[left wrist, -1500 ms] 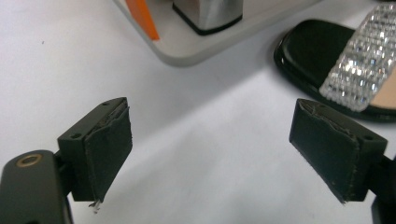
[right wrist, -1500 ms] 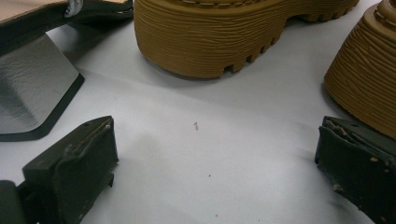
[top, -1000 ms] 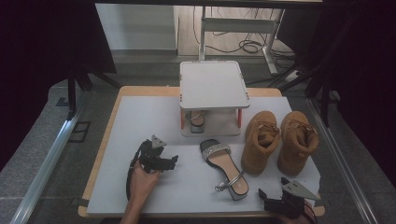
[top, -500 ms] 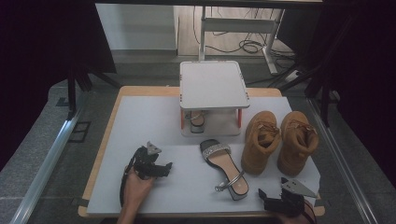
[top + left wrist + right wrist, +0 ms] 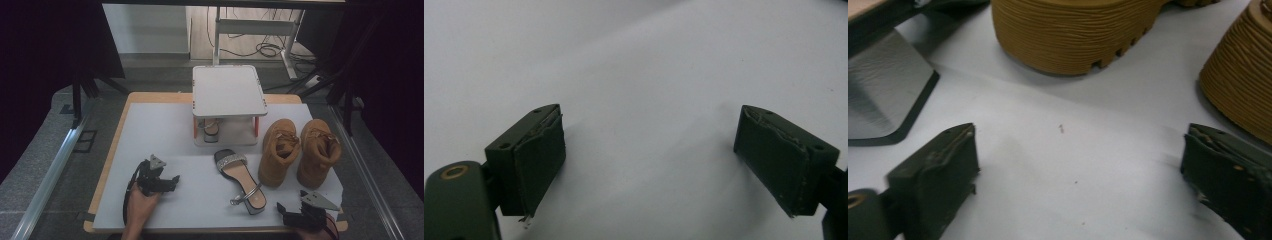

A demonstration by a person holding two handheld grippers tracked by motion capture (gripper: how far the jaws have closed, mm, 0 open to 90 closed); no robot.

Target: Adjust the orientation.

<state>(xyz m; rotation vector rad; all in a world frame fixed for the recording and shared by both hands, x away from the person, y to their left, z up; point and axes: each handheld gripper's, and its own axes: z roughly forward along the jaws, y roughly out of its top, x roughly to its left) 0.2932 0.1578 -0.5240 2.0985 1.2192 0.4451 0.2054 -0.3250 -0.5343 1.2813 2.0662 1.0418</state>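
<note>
Tan boots (image 5: 300, 150) sit centre-right, silver sandal (image 5: 240, 181) mid-frame. Right gripper (image 5: 286, 212), lower right, jaws wide w/ nothing between; they have just closed slightly. Left gripper (image 5: 170, 181), lower left, also wide, empty. Risk: low right approach may nudge sandal heel or boot sole, shifting pair.

The high view looked steeply down across the white mat (image 5: 165, 130). Each gripper view sat close above it; the right one shared the tan boot (image 5: 1073, 30) with the high view.
</note>
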